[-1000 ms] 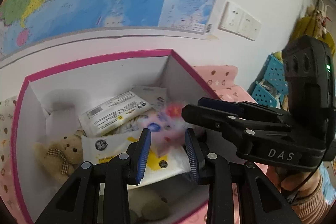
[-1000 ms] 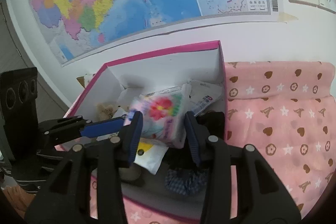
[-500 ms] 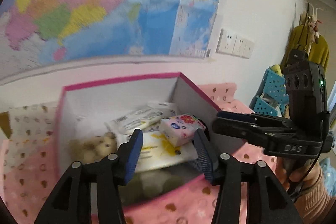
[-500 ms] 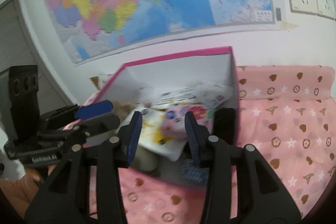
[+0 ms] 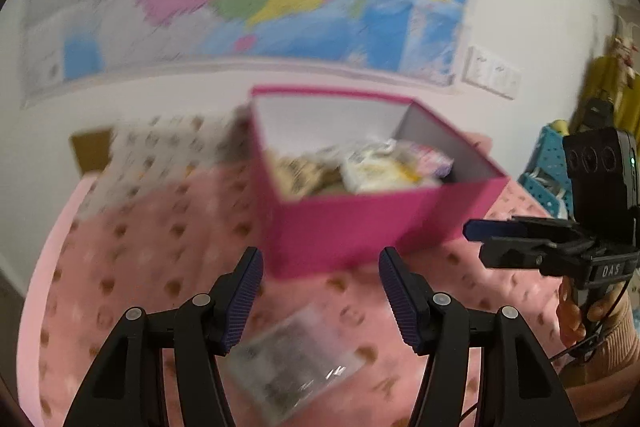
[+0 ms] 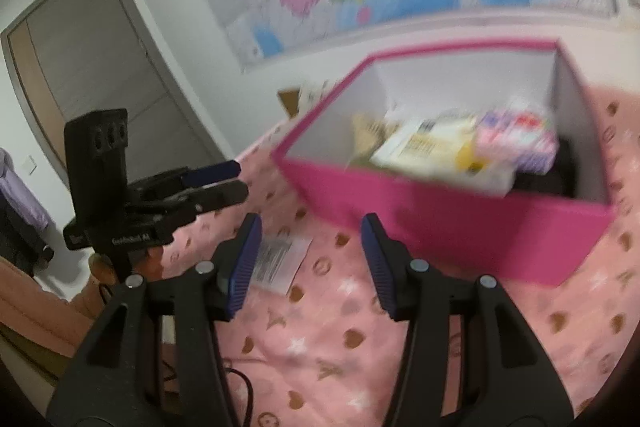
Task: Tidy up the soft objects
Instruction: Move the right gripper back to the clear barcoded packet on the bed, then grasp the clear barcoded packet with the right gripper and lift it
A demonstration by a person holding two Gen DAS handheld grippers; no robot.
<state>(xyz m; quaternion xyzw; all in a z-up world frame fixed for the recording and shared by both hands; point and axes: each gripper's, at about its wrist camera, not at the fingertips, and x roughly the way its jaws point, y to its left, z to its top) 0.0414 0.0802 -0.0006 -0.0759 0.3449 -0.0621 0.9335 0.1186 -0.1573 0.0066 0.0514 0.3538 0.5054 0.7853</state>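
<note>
Everything is smearing with blur, so the packs inside the pink box (image 5: 360, 227) are hard to name. Both grippers, left gripper (image 5: 320, 287) and right gripper (image 6: 310, 259), have just been opening, empty. A clear packet (image 5: 292, 367) is lying on the pink cloth (image 6: 320, 347), half-hidden from the right. Only that view is showing a door (image 6: 100, 67).

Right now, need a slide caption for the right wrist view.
Open right tool over pink bedspread, flat packet beside it, filled pink box beyond.
</note>
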